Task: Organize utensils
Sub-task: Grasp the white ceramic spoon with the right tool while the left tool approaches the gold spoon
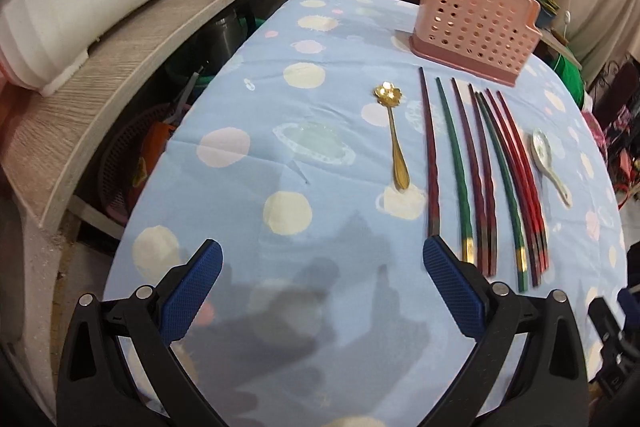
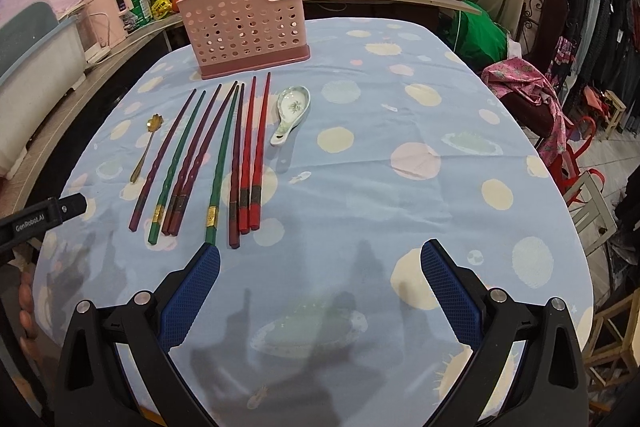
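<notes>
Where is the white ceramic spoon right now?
The ceramic spoon lies on the tablecloth just right of the red chopsticks, in front of the pink holder; in the left wrist view it sits at the row's far right.

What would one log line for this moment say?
left hand-held gripper: open | right hand-held gripper: open | chopsticks, spoons on table | pink holder: nothing visible inside

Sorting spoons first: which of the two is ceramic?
The white spoon right of the chopsticks; it has a green pattern, while the slimmer one on their left is gold metal.
</notes>
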A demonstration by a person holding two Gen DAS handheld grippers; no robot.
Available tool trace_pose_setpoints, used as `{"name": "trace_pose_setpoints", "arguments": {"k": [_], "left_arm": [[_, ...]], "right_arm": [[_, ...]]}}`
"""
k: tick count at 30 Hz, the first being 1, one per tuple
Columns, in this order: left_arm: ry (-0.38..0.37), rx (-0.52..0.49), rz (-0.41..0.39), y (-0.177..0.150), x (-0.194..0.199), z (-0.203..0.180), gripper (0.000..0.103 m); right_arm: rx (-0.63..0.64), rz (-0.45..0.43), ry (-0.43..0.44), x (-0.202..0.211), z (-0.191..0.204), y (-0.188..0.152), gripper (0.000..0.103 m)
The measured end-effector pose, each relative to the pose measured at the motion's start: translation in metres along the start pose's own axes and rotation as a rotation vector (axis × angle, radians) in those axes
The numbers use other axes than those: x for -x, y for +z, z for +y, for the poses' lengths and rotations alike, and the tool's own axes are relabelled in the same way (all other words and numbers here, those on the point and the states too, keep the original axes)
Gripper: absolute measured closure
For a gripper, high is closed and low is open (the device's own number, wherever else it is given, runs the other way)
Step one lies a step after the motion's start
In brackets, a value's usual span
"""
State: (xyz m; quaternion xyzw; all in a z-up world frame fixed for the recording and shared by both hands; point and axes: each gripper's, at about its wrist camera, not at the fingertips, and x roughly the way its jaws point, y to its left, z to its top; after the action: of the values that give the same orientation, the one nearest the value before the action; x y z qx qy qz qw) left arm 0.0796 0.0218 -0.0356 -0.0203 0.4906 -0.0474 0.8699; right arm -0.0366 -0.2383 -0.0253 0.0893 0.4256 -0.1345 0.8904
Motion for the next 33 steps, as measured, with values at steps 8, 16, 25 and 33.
{"name": "trace_pose_setpoints", "arguments": {"k": [8,16,25,33], "left_arm": [[-0.028,-0.046,0.007,0.023,-0.029,-0.020,0.012],[-0.049,-0.067,0.044,0.033,-0.053,-0.034,0.020],[-0.034,-0.070,0.051,0.041,-0.063,-0.035,0.020],[-0.038,-0.068,0.065,0.044,-0.072,-0.034,0.020]], "right_arm": [[-0.034,0.004,0.024,-0.021,-0.005,0.022,0.007],[-0.056,0.001,0.080,-0.042,-0.005,0.050,0.022],[-0.099,0.057,0.174,-0.083,0.001,0.077,0.067],[-0.124,0.110,0.224,-0.109,0.003,0.076,0.091]]}}
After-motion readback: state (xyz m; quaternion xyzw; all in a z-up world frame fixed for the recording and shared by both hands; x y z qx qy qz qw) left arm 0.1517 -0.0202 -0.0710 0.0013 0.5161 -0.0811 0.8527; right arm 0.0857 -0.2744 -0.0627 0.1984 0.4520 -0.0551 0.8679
